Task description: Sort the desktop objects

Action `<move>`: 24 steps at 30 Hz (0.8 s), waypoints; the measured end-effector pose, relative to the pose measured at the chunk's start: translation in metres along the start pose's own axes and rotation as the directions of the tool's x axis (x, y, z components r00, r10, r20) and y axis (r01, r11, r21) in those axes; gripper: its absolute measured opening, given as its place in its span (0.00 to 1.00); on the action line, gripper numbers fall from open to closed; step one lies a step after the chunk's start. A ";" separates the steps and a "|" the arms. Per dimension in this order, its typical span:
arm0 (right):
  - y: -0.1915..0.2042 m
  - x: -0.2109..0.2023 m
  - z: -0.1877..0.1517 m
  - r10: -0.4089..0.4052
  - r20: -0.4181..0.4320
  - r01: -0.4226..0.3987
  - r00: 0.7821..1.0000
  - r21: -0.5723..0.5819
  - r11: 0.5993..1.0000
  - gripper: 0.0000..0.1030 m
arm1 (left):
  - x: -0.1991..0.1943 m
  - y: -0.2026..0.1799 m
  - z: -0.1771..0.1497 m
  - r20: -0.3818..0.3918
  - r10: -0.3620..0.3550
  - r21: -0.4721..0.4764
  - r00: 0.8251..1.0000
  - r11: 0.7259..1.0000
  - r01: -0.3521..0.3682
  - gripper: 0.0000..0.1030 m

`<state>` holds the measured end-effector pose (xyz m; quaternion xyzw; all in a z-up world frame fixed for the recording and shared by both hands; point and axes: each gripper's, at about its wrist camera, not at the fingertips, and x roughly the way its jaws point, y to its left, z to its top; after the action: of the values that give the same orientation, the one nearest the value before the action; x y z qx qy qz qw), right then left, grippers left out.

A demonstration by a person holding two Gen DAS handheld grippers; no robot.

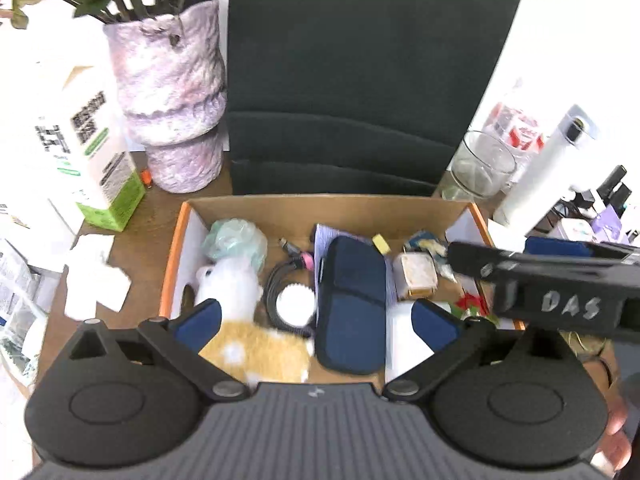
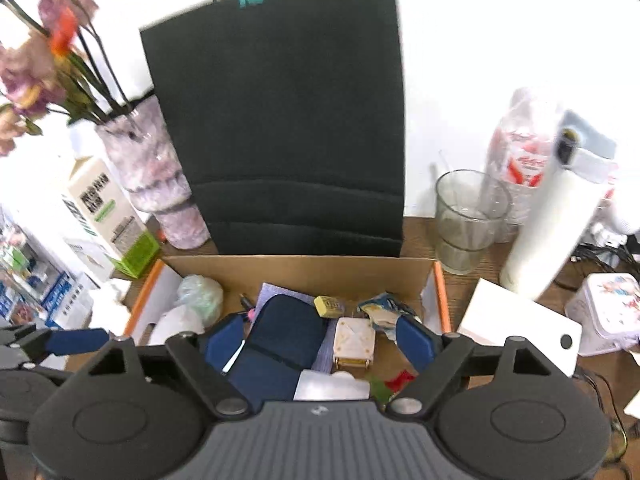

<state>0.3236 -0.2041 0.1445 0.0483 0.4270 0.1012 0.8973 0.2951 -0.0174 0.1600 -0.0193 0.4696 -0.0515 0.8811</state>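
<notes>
Left wrist view: we see the navy pouch (image 1: 352, 304) lying in the cardboard box (image 1: 328, 210), beside a plush toy (image 1: 248, 320). Our left gripper (image 1: 316, 320) hangs above, jaws spread, empty. Our right gripper (image 2: 320, 340) likewise gapes, holding nothing; a black bag (image 2: 280, 120) stands behind.

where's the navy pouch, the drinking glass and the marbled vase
navy pouch (image 1: 350, 304), left wrist view, on the middle of its zipped top face
drinking glass (image 2: 468, 220), right wrist view, on its clear side wall
marbled vase (image 1: 176, 88), left wrist view, on the upper part of its body
</notes>
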 end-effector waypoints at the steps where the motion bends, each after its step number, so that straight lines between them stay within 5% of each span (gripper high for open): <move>1: -0.002 -0.007 -0.005 -0.001 0.015 0.001 1.000 0.008 1.000 0.82 | -0.008 -0.001 -0.006 0.011 0.006 0.000 1.000 1.000 -0.006 1.00; 9: -0.008 -0.062 -0.082 -0.048 0.139 0.054 0.989 -0.038 0.998 0.88 | -0.043 0.001 -0.077 0.174 0.096 0.013 0.980 0.995 -0.100 1.00; 17: -0.019 -0.098 -0.203 0.005 0.238 0.021 0.971 -0.105 0.994 0.90 | -0.069 0.004 -0.205 0.366 0.127 -0.012 0.922 0.991 -0.131 1.00; 24: -0.020 -0.115 -0.293 0.016 0.226 0.004 0.974 -0.088 0.996 0.92 | -0.095 0.003 -0.308 0.430 0.108 0.014 0.896 0.992 -0.126 1.00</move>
<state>0.0284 -0.2491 0.0435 0.0212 0.3170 0.1164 0.9410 -0.0130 0.0006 0.0663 0.0166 0.2636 -0.0027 0.9645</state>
